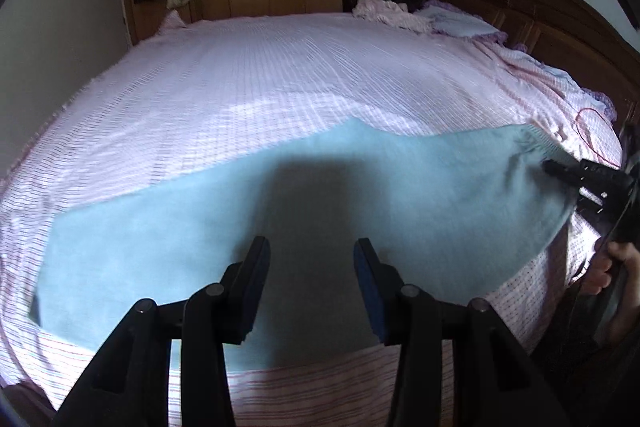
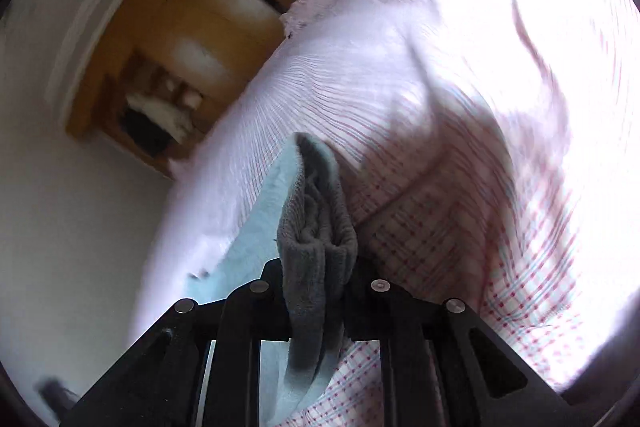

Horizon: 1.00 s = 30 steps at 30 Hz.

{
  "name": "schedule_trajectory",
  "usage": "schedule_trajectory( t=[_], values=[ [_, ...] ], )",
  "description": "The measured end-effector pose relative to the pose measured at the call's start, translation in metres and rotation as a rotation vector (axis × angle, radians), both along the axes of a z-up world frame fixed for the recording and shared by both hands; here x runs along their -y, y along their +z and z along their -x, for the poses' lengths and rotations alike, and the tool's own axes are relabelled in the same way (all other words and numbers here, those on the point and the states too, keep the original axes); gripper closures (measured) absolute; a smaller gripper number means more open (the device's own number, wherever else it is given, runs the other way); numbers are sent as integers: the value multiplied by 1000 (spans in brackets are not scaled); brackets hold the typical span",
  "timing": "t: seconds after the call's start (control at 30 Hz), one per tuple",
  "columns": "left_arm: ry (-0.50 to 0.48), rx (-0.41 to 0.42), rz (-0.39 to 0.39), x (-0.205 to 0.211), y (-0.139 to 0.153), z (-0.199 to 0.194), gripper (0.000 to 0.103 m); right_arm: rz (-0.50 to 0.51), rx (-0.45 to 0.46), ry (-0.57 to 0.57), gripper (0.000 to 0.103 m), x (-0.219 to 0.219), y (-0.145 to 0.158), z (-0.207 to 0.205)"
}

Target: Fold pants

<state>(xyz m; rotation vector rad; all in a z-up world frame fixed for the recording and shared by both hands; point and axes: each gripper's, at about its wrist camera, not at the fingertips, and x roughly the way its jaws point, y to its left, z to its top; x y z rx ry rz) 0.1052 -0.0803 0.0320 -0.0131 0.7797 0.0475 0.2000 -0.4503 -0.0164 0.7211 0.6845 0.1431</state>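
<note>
Pants (image 1: 280, 211) spread on checked bedsheet (image 1: 260, 79), right hand-held gripper (image 2: 318, 263) pinching their bunched edge, left hand-held gripper (image 1: 312, 251) spread.

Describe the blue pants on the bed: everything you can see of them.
The pants are light blue, of a soft, fleecy-looking cloth, spread flat lengthwise across the near side of the pink checked bedspread. One end, ribbed like a waistband, is bunched and lifted, pinched in the shut jaws of the right gripper. The left gripper hovers open above the middle, its shadow on the cloth.

A bed (image 1: 280, 75) in pink checked sheet bears light blue pants (image 1: 240, 211), pillows (image 1: 460, 23) at its headboard.
</note>
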Motion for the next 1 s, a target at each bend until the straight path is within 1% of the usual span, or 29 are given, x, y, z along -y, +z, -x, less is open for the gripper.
schedule_trajectory(
  t=[0.03,0.1,0.17,0.2,0.23,0.3,0.37,0.4,0.43,0.47,0.5,0.53,0.6,0.63,0.67,0.7,0.77,0.83,1.0],
  values=[
    [11,2,1,-7,2,2,57,33,10,7,94,-6,9,2],
    [52,25,8,-23,6,9,57,187,15,7,94,-26,35,4],
    [94,39,46,-47,10,18,52,301,2,-17,93,-38,45,9],
    [109,46,71,-58,12,22,52,343,-10,-18,93,-43,46,12],
    [123,54,89,-68,13,26,52,354,-20,-9,93,-46,48,11],
    [155,66,108,-87,15,34,51,329,-25,-2,93,-45,44,12],
    [181,72,118,-106,17,40,51,297,-46,-15,93,-30,41,27],
    [194,73,126,-115,16,43,51,281,-44,-17,93,-30,45,31],
    [200,73,133,-119,15,44,51,279,-42,-18,93,-34,52,32],
    [206,73,139,-123,13,45,51,320,-30,-17,93,-41,56,37],
    [216,68,145,-128,11,44,51,369,-20,-14,93,-48,58,38],
    [223,60,148,-129,10,43,51,470,-5,-5,93,-62,64,42],
    [232,57,156,-133,8,45,51,624,24,2,93,-87,69,46],
    [231,59,158,-133,7,46,51,755,59,11,93,-108,71,50],
    [228,59,155,-133,6,47,51,817,78,18,93,-120,71,51],
    [226,57,146,-133,6,47,51,912,121,37,93,-142,73,54],
    [224,49,137,-133,6,45,51,975,179,68,93,-168,76,57],
    [225,45,136,-137,8,44,51,988,221,82,93,-191,84,56],
    [234,51,139,-152,16,49,51,924,291,146,93,-226,104,55]
  ],
)
